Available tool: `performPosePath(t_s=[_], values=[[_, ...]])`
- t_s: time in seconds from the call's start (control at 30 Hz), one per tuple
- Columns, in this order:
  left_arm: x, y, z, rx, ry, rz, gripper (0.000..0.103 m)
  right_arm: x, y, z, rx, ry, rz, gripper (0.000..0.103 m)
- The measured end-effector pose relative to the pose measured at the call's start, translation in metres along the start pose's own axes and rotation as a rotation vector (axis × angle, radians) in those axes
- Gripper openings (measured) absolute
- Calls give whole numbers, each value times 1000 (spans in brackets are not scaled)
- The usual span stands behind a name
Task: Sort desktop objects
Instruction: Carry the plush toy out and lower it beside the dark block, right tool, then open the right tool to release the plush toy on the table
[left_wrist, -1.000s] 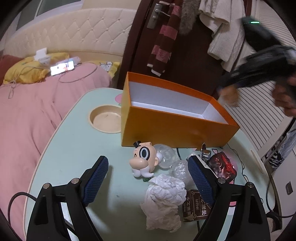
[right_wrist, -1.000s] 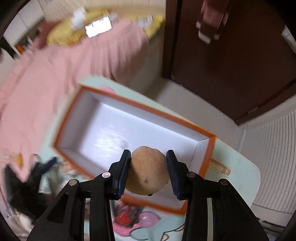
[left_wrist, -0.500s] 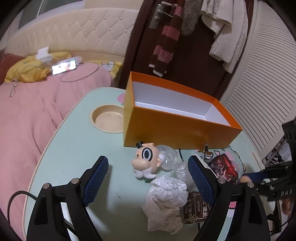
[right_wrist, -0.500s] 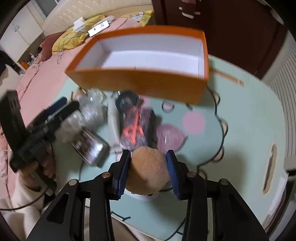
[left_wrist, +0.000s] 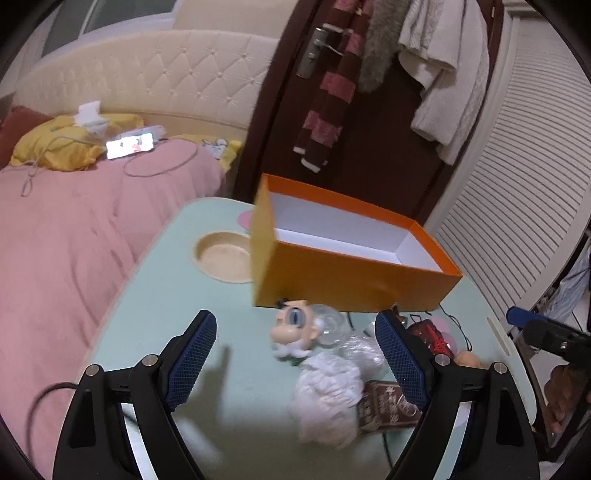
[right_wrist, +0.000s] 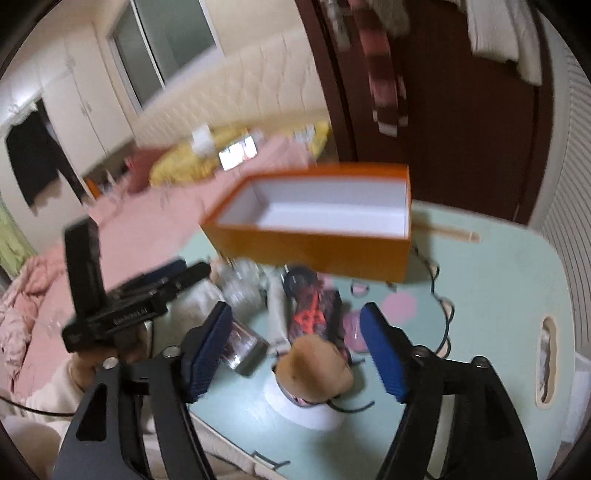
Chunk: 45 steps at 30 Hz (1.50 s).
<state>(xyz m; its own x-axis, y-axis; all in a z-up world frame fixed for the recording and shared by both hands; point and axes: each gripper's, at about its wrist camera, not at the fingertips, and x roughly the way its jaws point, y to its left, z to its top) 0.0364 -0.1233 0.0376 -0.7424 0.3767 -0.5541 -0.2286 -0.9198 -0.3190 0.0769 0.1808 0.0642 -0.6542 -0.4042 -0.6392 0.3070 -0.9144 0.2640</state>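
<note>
Between our right jaws (right_wrist: 297, 356) | brown ball (right_wrist: 314, 373) is sitting loose, pads just opening off it | left jaws (left_wrist: 295, 360) are gaping empty, farther away

- Box (left_wrist: 354, 280): orange outside, white inside.
- Table (left_wrist: 155, 302): pale mint green, pink spots.
- Round object (right_wrist: 314, 365): tan-brown.
- Figurine (left_wrist: 293, 332): cream face, white moustache.
- Crumpled paper (left_wrist: 328, 395): white.
- Scarf (left_wrist: 328, 110): maroon and pink stripes.
- Bedspread (left_wrist: 74, 236): pink.
</note>
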Motion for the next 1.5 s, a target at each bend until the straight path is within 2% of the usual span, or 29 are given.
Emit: performPosePath(t_s=[0.17,0.23,0.3,0.33,0.47,0.5,0.53,0.57,0.63,0.73,0.8,0.87,0.97,1.07,1.13,1.2,1.27,1.43,1.5], values=[[-48,41,19,-32,-42,73,88,5,-5,-9,10,-33,-12,75],[-73,59,31,-17,-52,147,88,7,-12,-14,18,-30,-12,75],[-95,73,45,59,-30,320,88,10,-19,-19,47,-19,1,75],[-104,79,51,112,-13,432,88,11,-21,-20,60,-15,9,75],[-120,92,67,485,99,1131,88,6,-28,-22,84,-25,28,75],[-124,91,68,527,102,1194,88,5,-29,-22,84,-32,29,75],[-128,88,69,510,100,1148,88,4,-29,-22,85,-36,31,75],[-131,84,69,454,99,1025,88,3,-29,-22,87,-37,34,75],[-129,73,65,315,108,725,88,3,-29,-22,91,-35,40,75],[-98,46,46,113,116,285,88,3,-26,-22,88,-34,44,75],[-75,23,32,58,104,132,88,1,-23,-22,75,-36,36,75],[-56,-2,20,21,74,43,88,0,-19,-22,61,-38,10,75],[-28,-40,1,-16,78,-26,88,1,-14,-27,59,-27,-45,75],[0,-70,-22,32,164,-34,88,10,-11,-35,70,10,-89,75],[15,-81,-37,90,233,-2,88,19,-10,-40,63,56,-135,75],[18,-81,-41,101,264,33,88,26,-9,-45,44,93,-177,75],[21,-74,-43,78,281,58,88,27,-5,-49,21,92,-188,75],[18,-67,-48,66,253,90,88,30,1,-50,-19,101,-211,75],[16,-66,-50,74,238,102,88,22,4,-50,-31,56,-215,75]])
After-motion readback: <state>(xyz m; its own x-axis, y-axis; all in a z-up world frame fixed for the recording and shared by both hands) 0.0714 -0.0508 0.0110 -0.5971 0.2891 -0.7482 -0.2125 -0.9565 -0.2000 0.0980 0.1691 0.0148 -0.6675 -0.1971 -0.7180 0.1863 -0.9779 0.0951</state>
